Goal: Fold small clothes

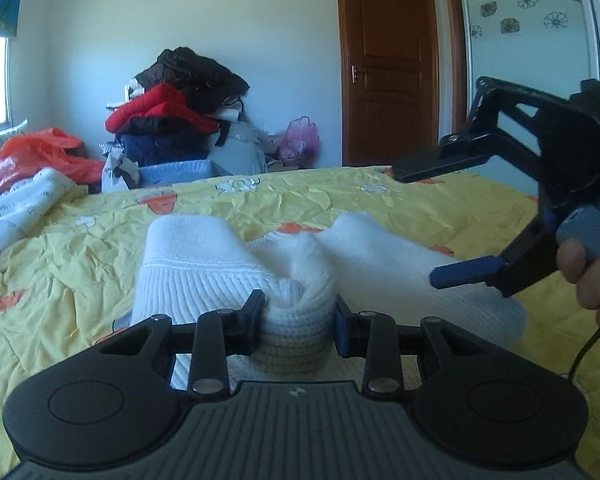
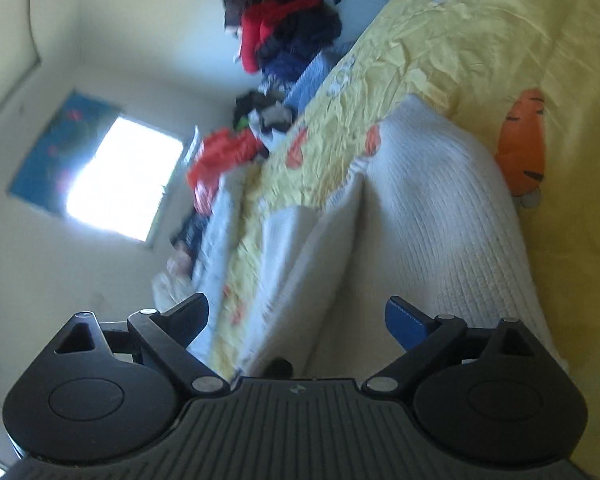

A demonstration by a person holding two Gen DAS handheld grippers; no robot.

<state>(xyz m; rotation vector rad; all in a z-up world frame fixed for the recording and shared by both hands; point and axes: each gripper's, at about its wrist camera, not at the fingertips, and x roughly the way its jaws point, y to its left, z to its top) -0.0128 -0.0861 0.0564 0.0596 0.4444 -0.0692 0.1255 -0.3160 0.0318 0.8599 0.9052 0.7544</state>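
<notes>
Yellow bedspread (image 1: 380, 204) carries our white knit garment (image 1: 204, 256); left gripper (image 1: 298, 316) pinches its bunched edge at 6 o'clock for folding, right gripper (image 1: 444, 224) spread at 3 o'clock.

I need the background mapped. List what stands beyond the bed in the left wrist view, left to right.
Crumpled orange plastic bag → tall heap of dark and red clothes → pink mesh bag → brown wooden door → white wardrobe panel with flower prints.
</notes>
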